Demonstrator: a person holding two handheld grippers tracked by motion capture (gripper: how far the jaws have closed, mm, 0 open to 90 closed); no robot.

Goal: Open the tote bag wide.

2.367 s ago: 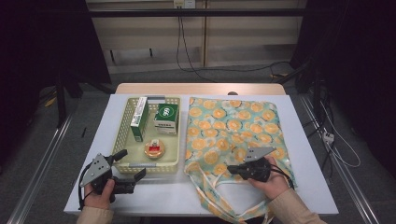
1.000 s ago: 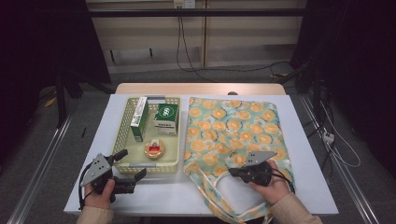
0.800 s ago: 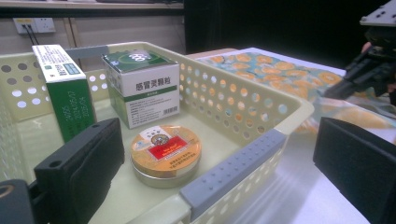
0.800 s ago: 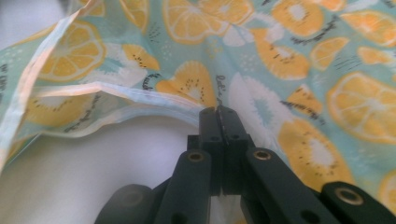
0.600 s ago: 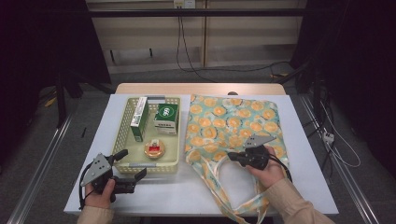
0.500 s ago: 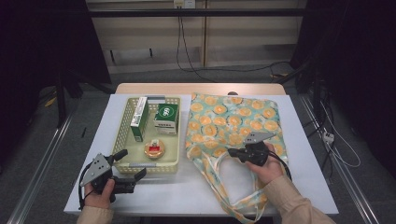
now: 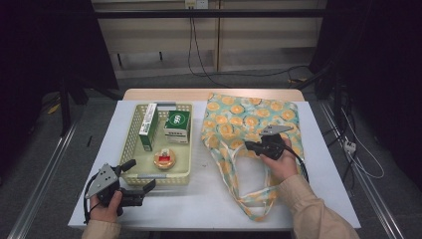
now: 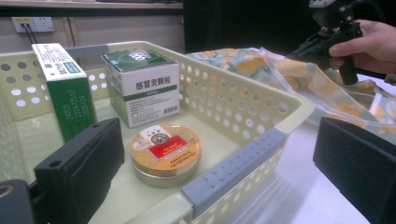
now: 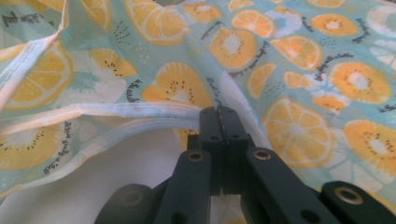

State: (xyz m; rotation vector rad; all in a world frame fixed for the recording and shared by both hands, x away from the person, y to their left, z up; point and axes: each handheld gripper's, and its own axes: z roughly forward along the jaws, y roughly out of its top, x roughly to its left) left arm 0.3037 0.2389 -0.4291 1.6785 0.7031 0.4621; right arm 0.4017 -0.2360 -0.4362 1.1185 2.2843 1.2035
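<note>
A cloth bag [image 7: 249,117] printed with orange slices lies on the right half of the white table [image 7: 209,199], its straps [image 7: 249,199] trailing toward the front edge. My right gripper [image 7: 247,146] is shut on the bag's hemmed mouth edge [image 9: 140,112], and the fabric runs into the closed jaws of that gripper [image 9: 218,114]. My left gripper [image 7: 141,174] rests open at the front left, by the near corner of a cream basket [image 7: 128,144]. In the left gripper view its jaws stand wide apart [image 8: 219,154] on either side of the basket's corner [image 8: 233,168].
The basket holds a round orange tin [image 7: 164,159], a green and white box [image 7: 177,127] and a tall narrow box [image 7: 148,127]. The tin [image 8: 166,151] sits nearest the left gripper. Cables hang behind the table and off its right side.
My right gripper has moved away from the person with the bag's edge in it, drawing the fabric back and stretching the straps out. The left gripper has stayed put.
</note>
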